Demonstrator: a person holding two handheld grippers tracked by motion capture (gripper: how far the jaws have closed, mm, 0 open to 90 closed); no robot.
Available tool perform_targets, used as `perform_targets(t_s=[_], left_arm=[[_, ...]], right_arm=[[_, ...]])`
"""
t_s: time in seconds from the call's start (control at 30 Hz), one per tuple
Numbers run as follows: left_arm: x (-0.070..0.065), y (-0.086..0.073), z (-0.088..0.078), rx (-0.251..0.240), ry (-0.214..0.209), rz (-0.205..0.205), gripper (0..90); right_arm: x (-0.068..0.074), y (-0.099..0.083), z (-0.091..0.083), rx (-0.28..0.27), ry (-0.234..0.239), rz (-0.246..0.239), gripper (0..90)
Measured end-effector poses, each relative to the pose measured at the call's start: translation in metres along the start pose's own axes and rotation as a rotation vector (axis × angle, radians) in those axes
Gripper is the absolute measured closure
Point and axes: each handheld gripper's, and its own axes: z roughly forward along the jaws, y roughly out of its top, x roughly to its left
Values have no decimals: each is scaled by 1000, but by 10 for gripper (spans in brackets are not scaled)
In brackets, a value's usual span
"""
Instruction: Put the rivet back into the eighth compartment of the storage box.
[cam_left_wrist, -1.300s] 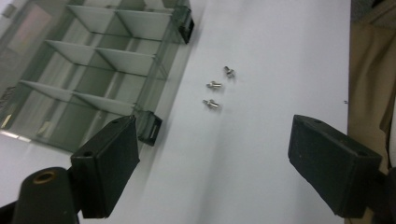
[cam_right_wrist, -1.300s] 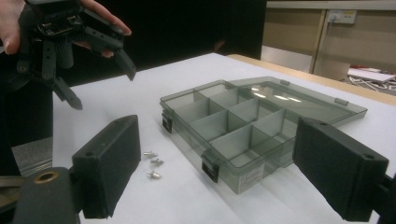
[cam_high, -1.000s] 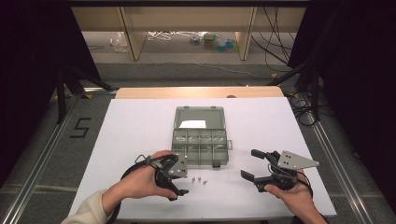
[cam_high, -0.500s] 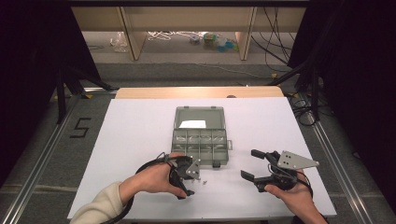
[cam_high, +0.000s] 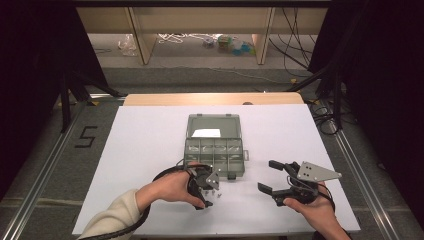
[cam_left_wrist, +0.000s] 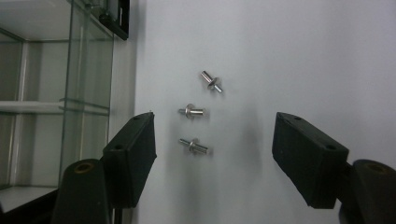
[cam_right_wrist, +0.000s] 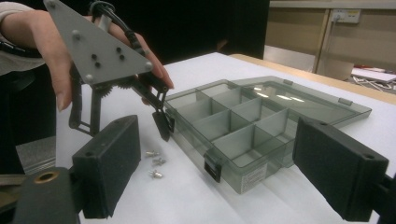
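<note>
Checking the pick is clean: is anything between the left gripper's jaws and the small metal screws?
Nothing visible. The left gripper hangs over three screws lying loose on the white table, its jaws just closing. The open organizer box sits beside them.

High cam overhead, facing fwd-down; 2 gripper cams close, low; shared: 3 screws (cam_left_wrist: 191, 112) by organizer box (cam_high: 215, 150).

Table top (cam_high: 150, 150) bright, evenly lit from overhead; surroundings dark. Soft shadows beside the screws (cam_left_wrist: 194, 145) between the jaws. Glare streaks on box lid (cam_right_wrist: 299, 100) beyond the jaws. Near jaws slightly soft, high view low-res.
</note>
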Motion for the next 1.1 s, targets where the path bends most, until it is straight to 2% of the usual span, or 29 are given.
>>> perform_targets(t_s=[0.33,0.37,0.43,0.57,0.6,0.67,0.77,0.8,0.83,0.87,0.9,1.0,1.1], left_arm=[[4,-1,5,27,-21,-16,341],[5,-1,5,48,-25,4,343],[5,-2,8,35,-32,-25,343],[5,-3,10,45,-39,-31,344],[7,-3,9,63,-43,-16,347],[6,-3,11,43,-49,-51,351],[7,-4,10,46,-61,-60,367],[7,-4,10,47,-65,-62,367],[9,-3,10,65,-68,-40,370],[10,-3,10,68,-70,-37,371],[9,-2,11,54,-74,-68,373],[12,-1,10,83,-78,-47,396],[12,-1,10,79,-79,-61,440]], right_arm=[[0,0,0,1,2,0,163],[0,0,0,2,2,0,163],[0,0,0,2,7,3,163],[0,0,0,2,2,7,163],[0,0,0,1,3,7,163],[0,0,0,2,3,9,163],[0,0,0,2,4,8,163],[0,0,0,2,3,7,163],[0,0,0,2,3,8,163],[0,0,0,2,2,8,163],[1,0,-1,4,-1,7,163],[1,0,-1,4,0,6,163],[1,0,-1,3,0,6,163]])
